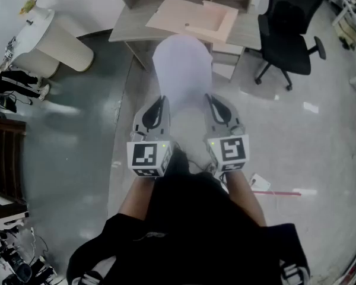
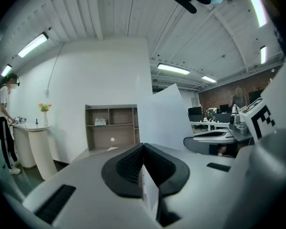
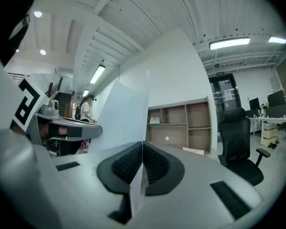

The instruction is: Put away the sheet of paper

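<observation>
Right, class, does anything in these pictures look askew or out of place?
On the desk, a pale flat board lies skewed to the desk's edges. The sheet of paper, pinched by the left gripper and right gripper, curves instead of staying flat.

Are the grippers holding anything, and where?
Both, jaws shut, hold the white sheet of paper at its near end: left gripper on the left, right gripper on the right.
</observation>
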Demonstrator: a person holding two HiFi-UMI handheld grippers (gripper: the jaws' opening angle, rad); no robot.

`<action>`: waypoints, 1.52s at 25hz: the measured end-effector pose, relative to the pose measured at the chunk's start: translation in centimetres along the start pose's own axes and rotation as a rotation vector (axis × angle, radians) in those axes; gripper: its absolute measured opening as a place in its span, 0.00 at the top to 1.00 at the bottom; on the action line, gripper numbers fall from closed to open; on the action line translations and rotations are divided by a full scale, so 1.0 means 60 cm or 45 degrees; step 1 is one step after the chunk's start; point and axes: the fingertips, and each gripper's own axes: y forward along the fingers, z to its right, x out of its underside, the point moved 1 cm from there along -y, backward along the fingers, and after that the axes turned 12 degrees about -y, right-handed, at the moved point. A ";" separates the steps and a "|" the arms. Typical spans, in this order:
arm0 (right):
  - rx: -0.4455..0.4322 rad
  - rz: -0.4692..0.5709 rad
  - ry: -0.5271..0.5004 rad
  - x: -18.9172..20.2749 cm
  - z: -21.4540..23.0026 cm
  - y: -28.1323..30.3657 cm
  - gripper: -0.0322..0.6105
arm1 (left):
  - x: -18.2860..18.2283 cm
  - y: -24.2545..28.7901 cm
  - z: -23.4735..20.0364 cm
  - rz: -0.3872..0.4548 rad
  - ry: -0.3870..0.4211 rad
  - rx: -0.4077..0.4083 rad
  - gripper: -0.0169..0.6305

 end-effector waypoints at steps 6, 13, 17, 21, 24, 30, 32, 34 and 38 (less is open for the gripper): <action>-0.005 -0.009 -0.002 -0.006 -0.014 0.043 0.92 | -0.004 0.018 -0.043 -0.002 -0.013 -0.002 0.90; -0.021 -0.058 -0.043 -0.013 -0.037 0.121 0.92 | -0.017 0.053 -0.115 -0.001 -0.053 0.012 0.90; -0.020 -0.063 -0.071 -0.026 -0.050 0.169 0.92 | -0.028 0.073 -0.163 0.003 -0.064 0.018 0.90; -0.021 -0.065 -0.082 -0.036 -0.071 0.220 0.92 | -0.040 0.089 -0.214 0.006 -0.060 0.031 0.90; -0.019 -0.079 -0.089 -0.041 -0.090 0.258 0.92 | -0.048 0.100 -0.256 -0.001 -0.061 0.042 0.90; -0.017 -0.114 -0.094 -0.046 -0.132 0.309 0.92 | -0.047 0.108 -0.320 -0.028 -0.061 0.101 0.90; -0.009 -0.118 -0.097 -0.047 -0.141 0.321 0.92 | -0.047 0.112 -0.336 -0.035 -0.057 0.123 0.90; -0.003 -0.129 -0.096 -0.045 -0.149 0.328 0.92 | -0.048 0.114 -0.348 -0.041 -0.070 0.133 0.90; -0.001 -0.160 -0.124 -0.038 -0.155 0.334 0.92 | -0.040 0.116 -0.358 -0.046 -0.100 0.140 0.90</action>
